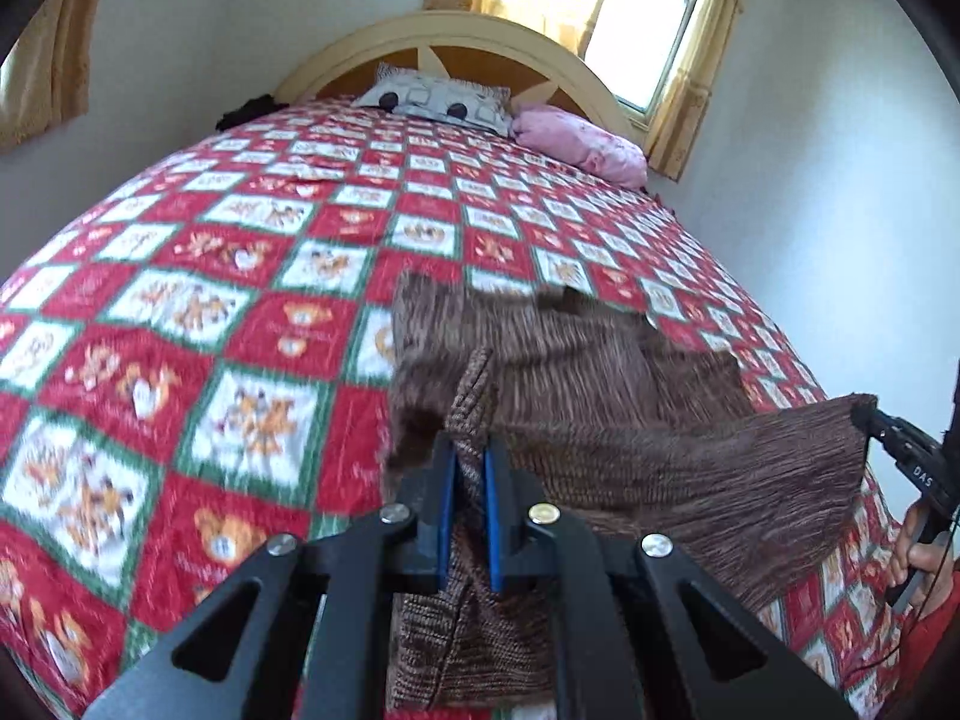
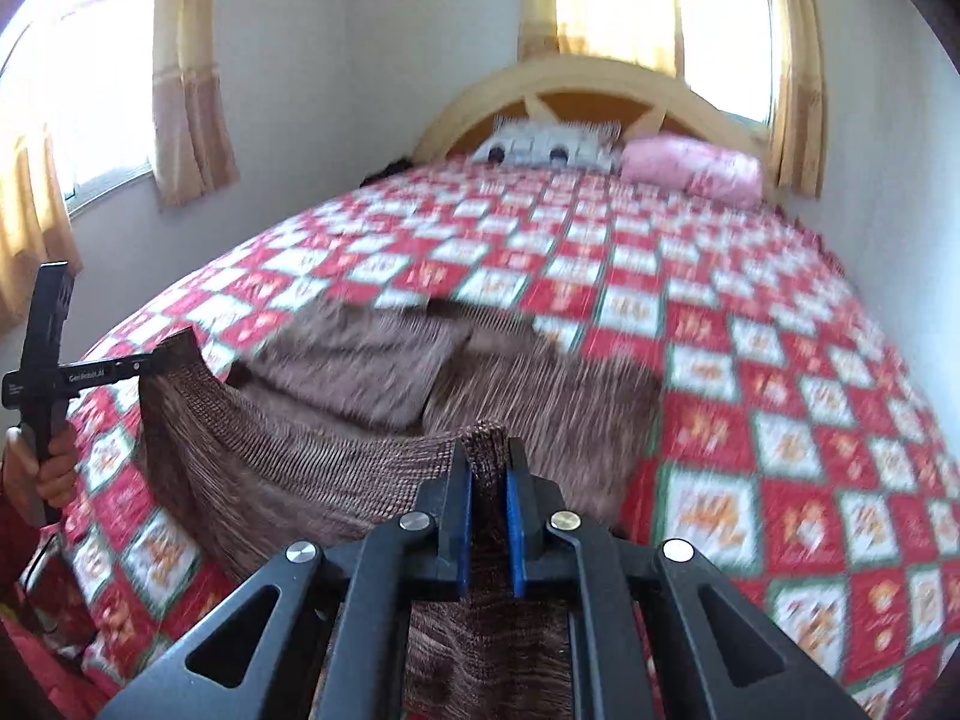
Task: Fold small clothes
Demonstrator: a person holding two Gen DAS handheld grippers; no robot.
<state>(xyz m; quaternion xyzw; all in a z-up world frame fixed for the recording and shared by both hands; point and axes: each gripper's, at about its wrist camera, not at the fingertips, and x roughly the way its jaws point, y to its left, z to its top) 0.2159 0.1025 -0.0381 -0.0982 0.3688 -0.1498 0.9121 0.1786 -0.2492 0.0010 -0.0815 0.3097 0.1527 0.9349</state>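
Observation:
A brown ribbed knit garment (image 1: 600, 372) lies on the red patchwork bedspread (image 1: 240, 276), its near edge lifted off the bed. My left gripper (image 1: 471, 450) is shut on one near corner of it. My right gripper (image 2: 487, 456) is shut on the other near corner, and the garment (image 2: 372, 372) stretches between the two. The right gripper also shows at the right edge of the left wrist view (image 1: 864, 417), and the left gripper at the left edge of the right wrist view (image 2: 147, 367), each pinching cloth.
A patterned grey pillow (image 1: 441, 97) and a pink pillow (image 1: 585, 144) lie against the wooden headboard (image 1: 456, 39). Walls close the bed in on both sides. Curtained windows (image 2: 714, 6) are behind the headboard and on the left wall.

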